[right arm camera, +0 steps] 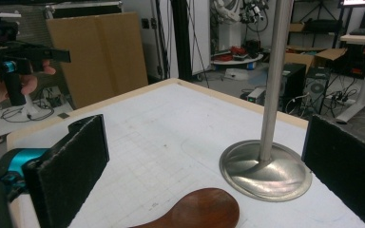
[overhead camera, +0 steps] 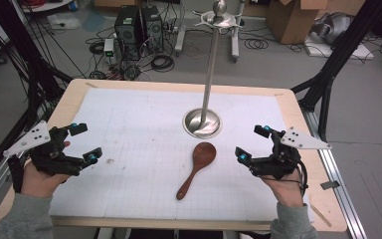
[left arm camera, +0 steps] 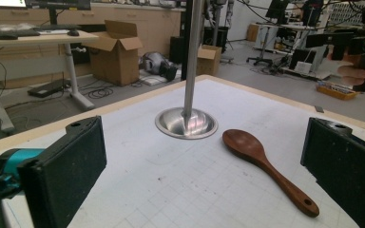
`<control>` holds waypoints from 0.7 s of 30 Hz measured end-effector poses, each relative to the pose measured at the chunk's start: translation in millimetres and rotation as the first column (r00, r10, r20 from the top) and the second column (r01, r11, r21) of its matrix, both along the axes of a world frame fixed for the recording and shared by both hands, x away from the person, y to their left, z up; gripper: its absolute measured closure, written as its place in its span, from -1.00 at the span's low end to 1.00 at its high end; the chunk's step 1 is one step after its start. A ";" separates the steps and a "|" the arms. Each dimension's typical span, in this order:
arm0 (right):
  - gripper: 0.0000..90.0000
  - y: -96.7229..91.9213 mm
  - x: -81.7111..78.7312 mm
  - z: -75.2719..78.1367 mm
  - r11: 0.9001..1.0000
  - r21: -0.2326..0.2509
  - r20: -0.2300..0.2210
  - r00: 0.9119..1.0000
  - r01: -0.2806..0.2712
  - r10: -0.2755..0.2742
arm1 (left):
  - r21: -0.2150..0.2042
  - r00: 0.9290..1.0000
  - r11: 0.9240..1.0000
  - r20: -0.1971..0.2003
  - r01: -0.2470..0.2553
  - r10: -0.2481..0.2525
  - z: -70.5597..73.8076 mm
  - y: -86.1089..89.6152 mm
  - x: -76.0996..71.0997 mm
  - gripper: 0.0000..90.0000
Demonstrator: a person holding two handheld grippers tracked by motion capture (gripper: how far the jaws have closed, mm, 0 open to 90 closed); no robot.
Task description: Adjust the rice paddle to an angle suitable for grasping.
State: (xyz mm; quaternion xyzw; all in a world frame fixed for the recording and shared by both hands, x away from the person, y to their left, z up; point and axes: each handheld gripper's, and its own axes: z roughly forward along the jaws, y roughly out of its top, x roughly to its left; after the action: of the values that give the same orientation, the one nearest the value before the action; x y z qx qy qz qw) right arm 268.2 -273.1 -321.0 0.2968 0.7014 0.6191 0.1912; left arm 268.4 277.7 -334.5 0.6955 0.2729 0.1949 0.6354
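Hovering above the near corners of the bench, both sets of tongs stand wide with nothing between their black padded jaws: the left tongs point(overhead camera: 82, 143) over the left side of the white gridded mat point(overhead camera: 144, 119), the right tongs point(overhead camera: 252, 142) over the right side. Each is gripped from below by a hand in a grey sleeve, and each points inward toward the middle of the mat.

Between them, well apart from either, lies the dark brown wooden spoon point(overhead camera: 197, 168), flat on the mat, its oval bowl toward the far side and its slim handle, with a small hole at the end, running toward the person and slightly left. Just beyond the bowl stands the tall polished steel stand point(overhead camera: 210, 74), a thin pole rising from a round dished base point(overhead camera: 202, 122) to a small tray and knob at the top.

The work looks to be at its start, with the approach not yet made and the spoon untouched. A likely next move is to lower one set of tongs onto the handle, jaws either side of it, and close; the handle lies flat and thin, so the jaw tips must get right down to the mat.
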 end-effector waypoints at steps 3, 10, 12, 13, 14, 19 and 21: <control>-0.91 1.7 0.6 -0.8 1.000 -0.011 0.001 1.000 -0.003 0.003 | 0.000 1.000 1.000 -0.003 -0.001 0.001 -0.1 0.0 0.0 -0.96; -0.45 12.1 5.0 -6.1 0.993 -0.094 -0.033 0.997 -0.072 0.070 | 0.017 1.000 1.000 0.001 0.002 -0.002 1.6 -2.2 -2.9 -0.96; -0.42 13.6 5.7 -6.6 0.992 -0.099 -0.035 0.997 -0.077 0.074 | 0.017 1.000 1.000 -0.001 0.001 -0.001 1.6 -2.0 -3.1 -0.96; -0.38 15.0 6.2 -6.9 0.991 -0.103 -0.034 0.996 -0.080 0.077 | 0.016 1.000 1.000 -0.001 -0.001 0.001 1.4 -1.8 -3.1 -0.96; -0.33 16.2 6.1 -7.2 0.991 -0.110 -0.037 0.996 -0.081 0.077 | 0.015 1.000 1.000 -0.003 0.000 0.000 1.1 -1.4 -2.9 -0.96; -0.05 21.0 5.6 -8.5 0.986 -0.140 -0.022 0.996 -0.088 0.085 | 0.018 1.000 1.000 -0.009 -0.005 0.006 -0.8 -1.3 -2.6 -0.96; 0.11 22.2 6.0 -10.2 0.985 -0.140 -0.013 0.995 -0.098 0.097 | 0.022 1.000 1.000 -0.011 -0.005 0.005 -1.0 -1.7 -2.9 -0.96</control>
State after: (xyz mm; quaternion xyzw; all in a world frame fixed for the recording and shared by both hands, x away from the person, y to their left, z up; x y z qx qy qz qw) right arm 274.3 -250.9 -331.2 0.2497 0.7575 0.5760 0.1791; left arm 265.5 276.0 -335.5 0.7028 0.2760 0.1957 0.6258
